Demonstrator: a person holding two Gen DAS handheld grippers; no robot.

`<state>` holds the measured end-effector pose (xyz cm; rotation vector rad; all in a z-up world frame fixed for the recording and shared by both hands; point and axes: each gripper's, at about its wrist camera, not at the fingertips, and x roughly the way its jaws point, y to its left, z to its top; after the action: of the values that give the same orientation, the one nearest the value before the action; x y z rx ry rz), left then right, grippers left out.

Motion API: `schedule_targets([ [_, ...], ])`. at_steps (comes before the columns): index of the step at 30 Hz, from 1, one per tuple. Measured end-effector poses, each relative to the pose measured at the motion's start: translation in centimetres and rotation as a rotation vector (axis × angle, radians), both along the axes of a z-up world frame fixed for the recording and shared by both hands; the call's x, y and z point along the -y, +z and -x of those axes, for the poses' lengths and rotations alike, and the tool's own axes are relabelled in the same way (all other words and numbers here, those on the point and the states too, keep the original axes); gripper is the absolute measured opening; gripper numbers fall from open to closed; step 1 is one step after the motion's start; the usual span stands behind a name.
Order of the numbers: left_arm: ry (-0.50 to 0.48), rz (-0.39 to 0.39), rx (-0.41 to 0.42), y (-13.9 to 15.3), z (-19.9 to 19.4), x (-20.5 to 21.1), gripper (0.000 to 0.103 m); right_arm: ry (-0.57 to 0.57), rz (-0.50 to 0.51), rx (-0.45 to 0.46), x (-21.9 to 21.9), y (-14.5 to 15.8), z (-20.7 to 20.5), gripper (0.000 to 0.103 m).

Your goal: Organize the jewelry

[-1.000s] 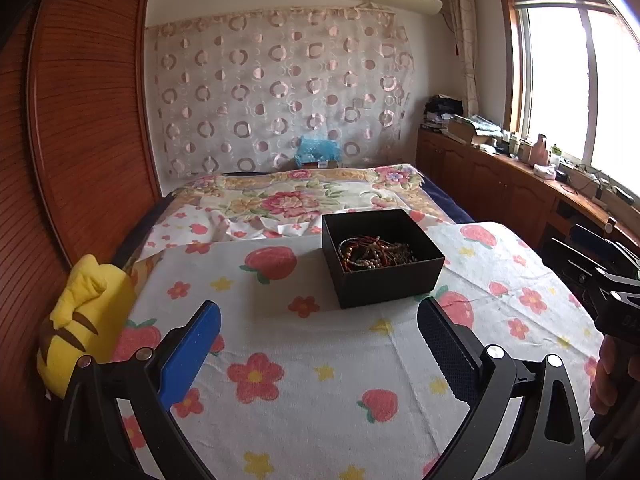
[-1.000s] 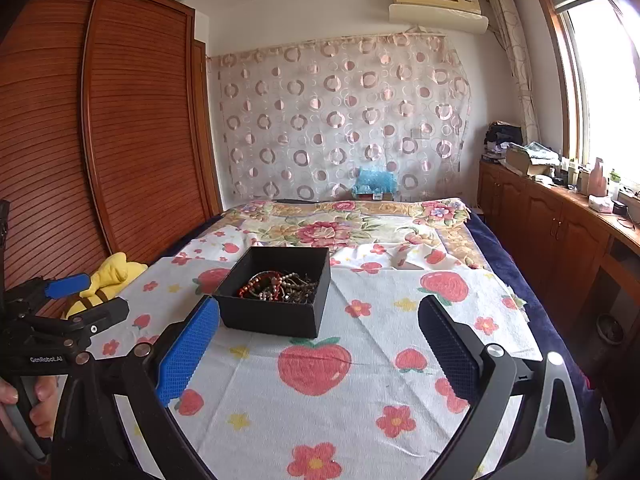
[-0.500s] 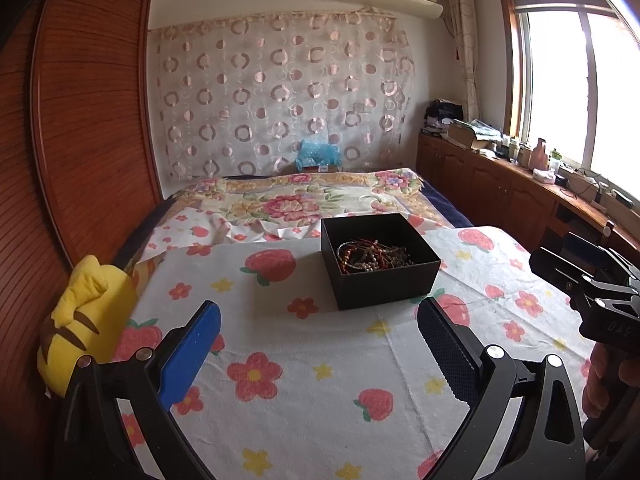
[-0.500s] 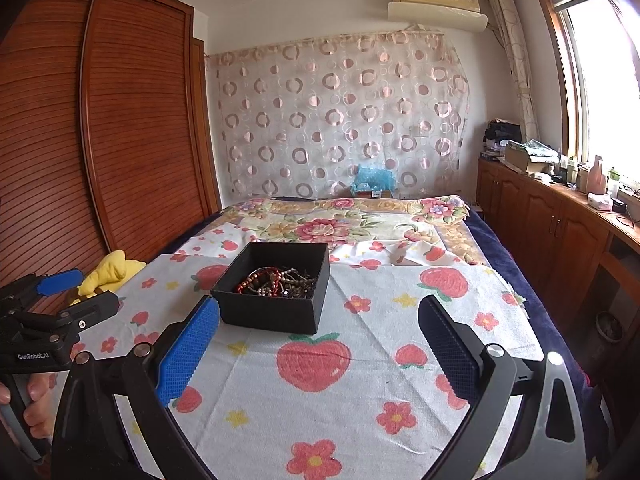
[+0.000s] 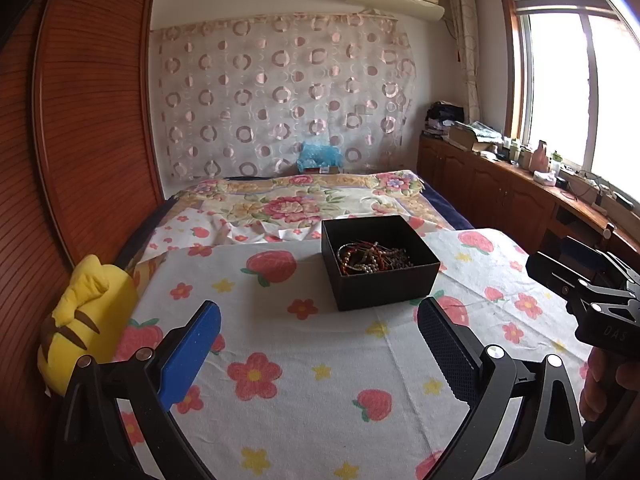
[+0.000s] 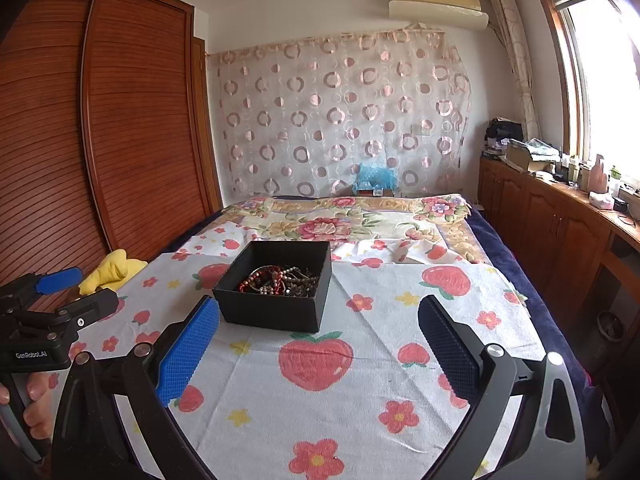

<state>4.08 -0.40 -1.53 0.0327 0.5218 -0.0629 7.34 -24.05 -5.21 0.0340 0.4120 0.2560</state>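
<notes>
A black open box (image 5: 380, 280) stands on a white cloth with strawberries and flowers (image 5: 312, 360). A tangle of beaded bracelets and necklaces (image 5: 372, 258) lies inside it. The box also shows in the right wrist view (image 6: 280, 312), with the jewelry (image 6: 280, 282) in it. My left gripper (image 5: 320, 344) is open and empty, short of the box. My right gripper (image 6: 320, 344) is open and empty, near the box's front right. The right gripper shows at the right edge of the left wrist view (image 5: 588, 300); the left gripper shows at the left edge of the right wrist view (image 6: 52, 312).
A yellow plush toy (image 5: 88, 320) lies at the cloth's left edge by the wooden wardrobe (image 5: 92, 120). A floral bedspread (image 5: 304, 204) lies behind the box. Wooden cabinets (image 6: 560, 232) with clutter run under the window on the right.
Both cameras have shifted slightly; the box sits a little farther up in both views. The right gripper has come further into the left wrist view. Both grippers stay open.
</notes>
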Motion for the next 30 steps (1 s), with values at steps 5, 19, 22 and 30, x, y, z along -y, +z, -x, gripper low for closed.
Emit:
schedule_targets([
  [5,-0.001,0.000,0.000,-0.04,-0.02,-0.05,0.095,0.000,0.000,-0.001,0.01,-0.03,0.00,0.100],
  [19,-0.001,0.001,0.001,-0.12,-0.04,-0.11,0.095,-0.001,-0.002,-0.002,0.05,-0.03,0.01,0.100],
  [22,-0.001,0.002,0.001,-0.09,0.05,-0.12,0.095,-0.001,-0.001,-0.002,0.03,-0.08,0.03,0.100],
  [30,-0.001,0.000,0.002,-0.09,0.03,-0.07,0.095,-0.001,-0.002,-0.002,0.07,-0.09,0.05,0.100],
])
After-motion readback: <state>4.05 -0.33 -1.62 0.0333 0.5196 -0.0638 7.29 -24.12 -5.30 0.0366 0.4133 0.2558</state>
